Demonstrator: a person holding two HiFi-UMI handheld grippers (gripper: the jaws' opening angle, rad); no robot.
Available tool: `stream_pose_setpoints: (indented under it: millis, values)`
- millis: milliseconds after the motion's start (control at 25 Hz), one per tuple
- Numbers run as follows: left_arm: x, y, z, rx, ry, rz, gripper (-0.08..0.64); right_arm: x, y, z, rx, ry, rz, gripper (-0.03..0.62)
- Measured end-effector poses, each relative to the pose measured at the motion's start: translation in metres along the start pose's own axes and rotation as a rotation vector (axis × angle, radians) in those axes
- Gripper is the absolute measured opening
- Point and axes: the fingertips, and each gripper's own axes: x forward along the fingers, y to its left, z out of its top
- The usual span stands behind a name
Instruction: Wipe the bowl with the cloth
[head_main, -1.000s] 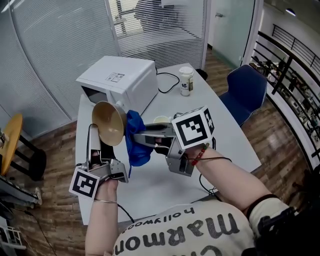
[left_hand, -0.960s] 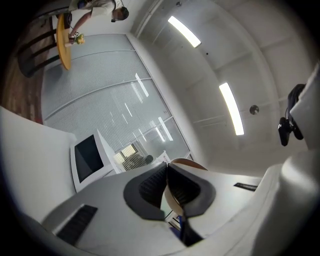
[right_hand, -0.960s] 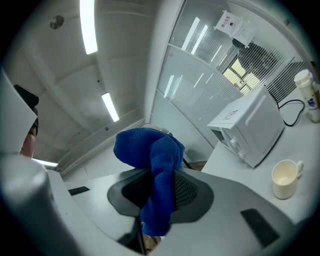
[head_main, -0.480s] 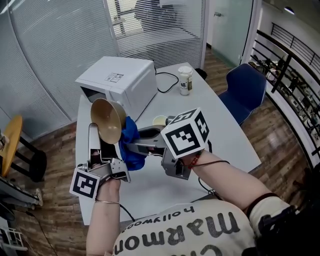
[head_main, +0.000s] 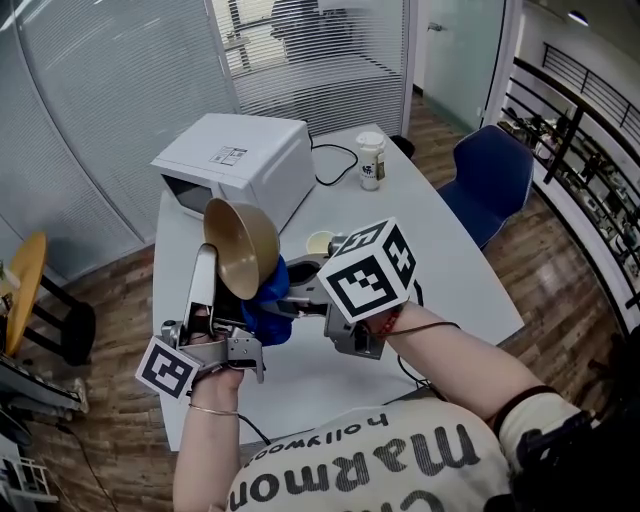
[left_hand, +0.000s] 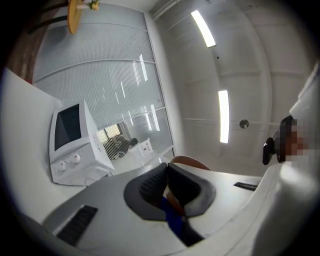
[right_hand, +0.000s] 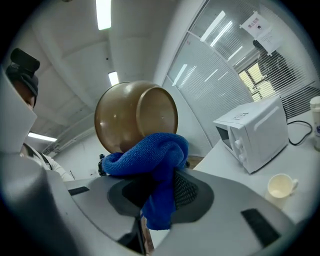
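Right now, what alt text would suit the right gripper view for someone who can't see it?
The right gripper pinches a blue terry cloth against a glossy brown round bowl; a white microwave stands at the right.

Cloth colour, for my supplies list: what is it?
The cloth is blue, clearest in the right gripper view.

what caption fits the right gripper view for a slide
Right gripper shut on a blue cloth, held up to a tilted brown bowl, white microwave behind.

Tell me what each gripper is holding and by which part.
Left gripper: the bowl, pinched at its rim. Right gripper: the blue cloth, clamped at a bunched fold, one end hanging below the jaws.
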Motion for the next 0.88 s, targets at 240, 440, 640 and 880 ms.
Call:
stream_pose_setpoints:
  millis: [240, 440, 640, 880]
  values:
    - [0.001, -0.009, -0.019, -0.047, 0.119, -0.083, 0.006, -0.004, -0.009, -0.007, -0.004, 0.017, -0.022, 0.098]
    - [0.001, -0.009, -0.025, -0.035, 0.171, -0.089, 0.006, -0.006, -0.018, -0.010, -0.008, 0.024, -0.041, 0.098]
    - [-0.002, -0.008, -0.029, -0.063, 0.183, -0.087, 0.005, -0.013, -0.037, -0.006, 0.022, -0.009, -0.084, 0.098]
    - [-0.005, -0.011, -0.029, -0.093, 0.172, -0.109, 0.005, -0.029, -0.051, 0.012, 0.273, -0.188, -0.015, 0.098]
